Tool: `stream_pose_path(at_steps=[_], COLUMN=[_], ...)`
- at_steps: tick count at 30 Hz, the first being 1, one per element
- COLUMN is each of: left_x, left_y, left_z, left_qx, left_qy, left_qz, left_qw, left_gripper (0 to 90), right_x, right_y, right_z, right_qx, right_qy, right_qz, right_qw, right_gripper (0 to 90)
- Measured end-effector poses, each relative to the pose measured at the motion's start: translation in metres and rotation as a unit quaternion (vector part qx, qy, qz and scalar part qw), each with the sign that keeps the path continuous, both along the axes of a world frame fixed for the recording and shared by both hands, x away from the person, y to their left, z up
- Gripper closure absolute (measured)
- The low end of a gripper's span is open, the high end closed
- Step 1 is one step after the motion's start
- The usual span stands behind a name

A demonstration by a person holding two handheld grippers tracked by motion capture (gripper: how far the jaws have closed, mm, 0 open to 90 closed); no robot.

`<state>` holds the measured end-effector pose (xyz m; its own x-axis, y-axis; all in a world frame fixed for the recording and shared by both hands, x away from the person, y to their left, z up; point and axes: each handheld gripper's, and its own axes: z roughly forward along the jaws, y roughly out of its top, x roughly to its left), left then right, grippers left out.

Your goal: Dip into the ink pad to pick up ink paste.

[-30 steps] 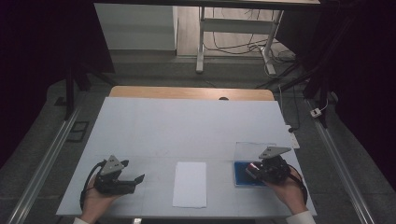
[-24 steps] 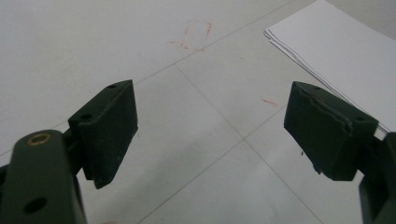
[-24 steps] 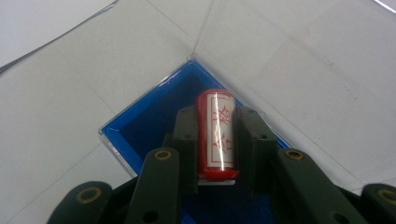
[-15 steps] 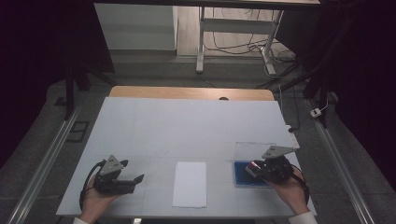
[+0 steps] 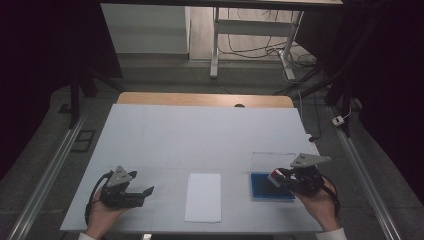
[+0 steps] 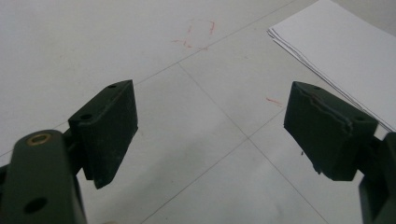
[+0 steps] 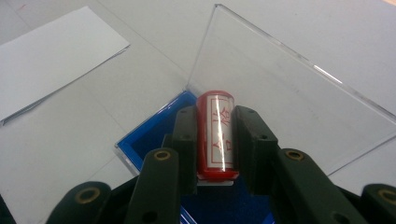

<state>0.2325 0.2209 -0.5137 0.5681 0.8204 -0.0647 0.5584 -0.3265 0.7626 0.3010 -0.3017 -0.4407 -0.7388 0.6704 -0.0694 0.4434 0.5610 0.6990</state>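
**Stamp clamped above the blue box**

My right gripper has its jaws clenched on the stamp, a red cylinder with a white label and red characters (the label faces the camera). Stamp and jaws hang over the blue box, whose clear lid stands open behind it. In the high view that gripper sits at the table's near right. My left gripper is released, jaws wide apart with nothing between them, low over the bare table. The paper lies flat between the two grippers, just beside the left gripper's tips.
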Motion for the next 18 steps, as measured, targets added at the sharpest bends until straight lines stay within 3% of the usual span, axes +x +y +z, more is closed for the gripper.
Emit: stream_pose_path(at_steps=[7, 18], left_x=[0.0000, -0.0001], left_y=[-0.0001, -0.0001], left_z=[-0.0004, -0.0005], left_qx=[0.001, 0.002], left_qy=[0.000, 0.000], left_qz=[0.000, -0.001], left_qw=[1.0000, 1.0000], left_gripper=[17.4, 17.5], right_x=[-0.0007, 0.0029], right_y=[0.0022, 0.0033], right_z=[0.0005, -0.0077], right_qx=[-0.005, -0.038], right_qy=[0.002, 0.010], right_qz=[-0.001, -0.004], right_qw=[1.0000, 0.9992], right_gripper=[70.6, 70.6])
